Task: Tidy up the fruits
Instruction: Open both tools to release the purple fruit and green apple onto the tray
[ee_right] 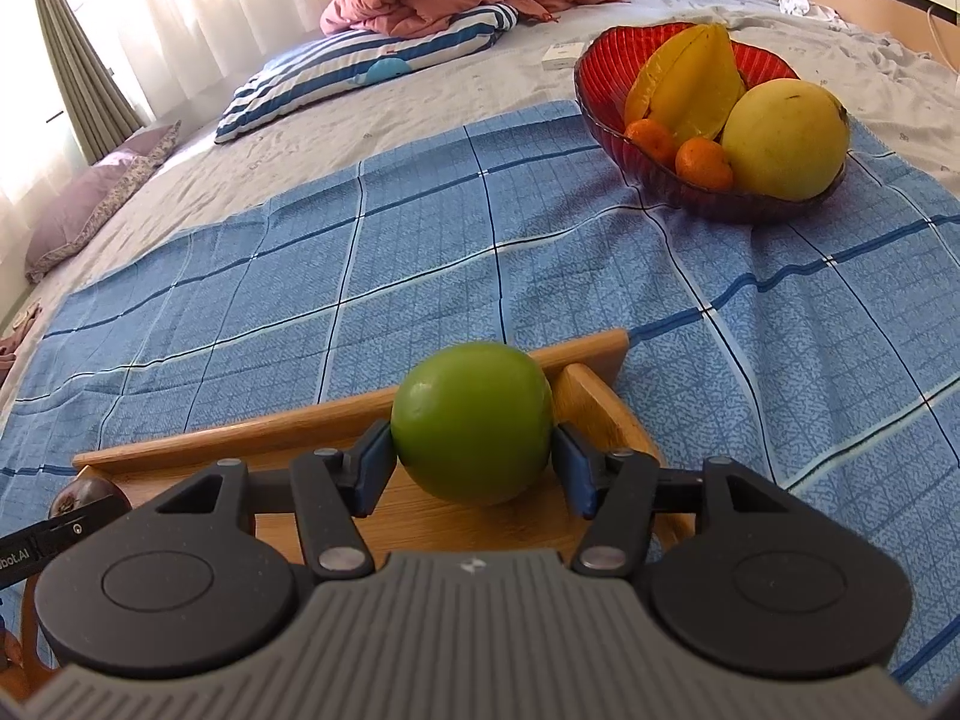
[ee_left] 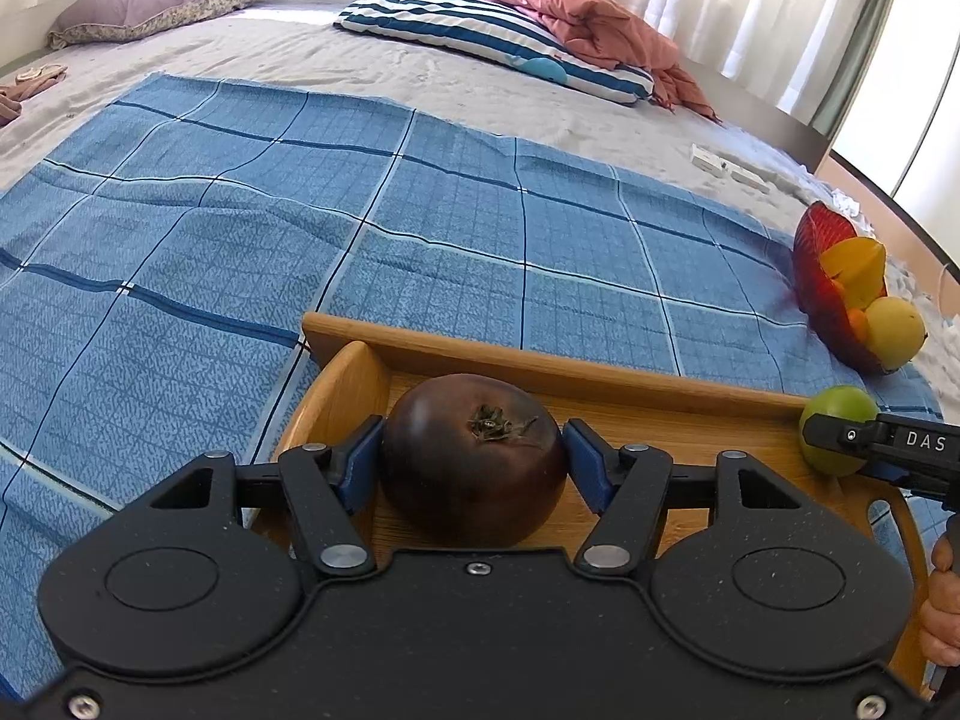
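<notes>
My left gripper is shut on a dark brown round fruit with a dried calyx on top, inside a wooden tray on the blue checked cloth. My right gripper is shut on a green round fruit over the same tray. The green fruit and the right gripper also show at the right edge of the left wrist view. A red glass bowl holds a yellow starfruit, a large yellow fruit and two small oranges.
The blue checked cloth covers a grey bed. A striped pillow, a pink blanket and a purple pillow lie at the far side. A small white box lies beyond the bowl.
</notes>
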`<state>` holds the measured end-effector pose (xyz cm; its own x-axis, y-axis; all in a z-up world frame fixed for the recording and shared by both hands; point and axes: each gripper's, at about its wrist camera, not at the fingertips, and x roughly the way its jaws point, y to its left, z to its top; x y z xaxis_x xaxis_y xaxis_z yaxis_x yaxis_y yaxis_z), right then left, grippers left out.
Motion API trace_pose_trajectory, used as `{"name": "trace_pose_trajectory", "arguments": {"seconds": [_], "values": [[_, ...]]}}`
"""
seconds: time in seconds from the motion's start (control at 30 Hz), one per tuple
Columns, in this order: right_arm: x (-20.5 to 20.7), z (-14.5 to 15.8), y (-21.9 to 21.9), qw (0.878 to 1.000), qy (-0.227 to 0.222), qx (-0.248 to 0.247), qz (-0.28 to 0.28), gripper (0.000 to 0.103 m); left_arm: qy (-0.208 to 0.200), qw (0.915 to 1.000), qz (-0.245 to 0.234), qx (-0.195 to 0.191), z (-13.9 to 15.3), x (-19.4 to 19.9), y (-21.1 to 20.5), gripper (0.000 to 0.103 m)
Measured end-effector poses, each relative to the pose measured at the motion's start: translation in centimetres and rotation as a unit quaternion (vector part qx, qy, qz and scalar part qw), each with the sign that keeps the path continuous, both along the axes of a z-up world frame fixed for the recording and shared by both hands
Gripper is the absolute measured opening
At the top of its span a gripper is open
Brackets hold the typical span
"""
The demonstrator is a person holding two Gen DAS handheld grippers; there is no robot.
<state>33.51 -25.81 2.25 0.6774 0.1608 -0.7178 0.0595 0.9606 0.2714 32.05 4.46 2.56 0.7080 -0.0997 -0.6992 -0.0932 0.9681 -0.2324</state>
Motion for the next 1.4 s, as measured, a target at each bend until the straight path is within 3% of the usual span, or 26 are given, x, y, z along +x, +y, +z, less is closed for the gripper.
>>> {"name": "trace_pose_trajectory", "arguments": {"seconds": [0.13, 0.33, 0.7, 1.13, 1.4], "values": [[0.0, 0.1, 0.1, 1.0, 0.004, -0.002, 0.0, 0.07, -0.005, 0.9999, -0.01, 0.006, 0.3, -0.3, -0.4, 0.079], [-0.9, 0.9, 0.0, 1.0, -0.012, 0.008, 0.006, 0.079, -0.014, 0.9996, -0.015, 0.02, 1.0, -0.9, -0.7, 0.093], [-3.7, 3.0, 1.0, 0.998, -0.053, -0.01, 0.038, 0.091, -0.034, 0.9982, -0.038, 0.03, 2.6, -3.6, -1.3, 0.1], [-8.8, 3.7, 1.3, 0.993, -0.089, -0.032, 0.072, 0.097, -0.083, 0.9937, -0.068, 0.033, 4.1, -9.7, -2.0, 0.103], [-11.8, 4.1, 1.5, 0.989, -0.11, -0.043, 0.088, 0.101, -0.108, 0.991, -0.079, 0.01, 4.6, -13.5, -2.2, 0.103]]}}
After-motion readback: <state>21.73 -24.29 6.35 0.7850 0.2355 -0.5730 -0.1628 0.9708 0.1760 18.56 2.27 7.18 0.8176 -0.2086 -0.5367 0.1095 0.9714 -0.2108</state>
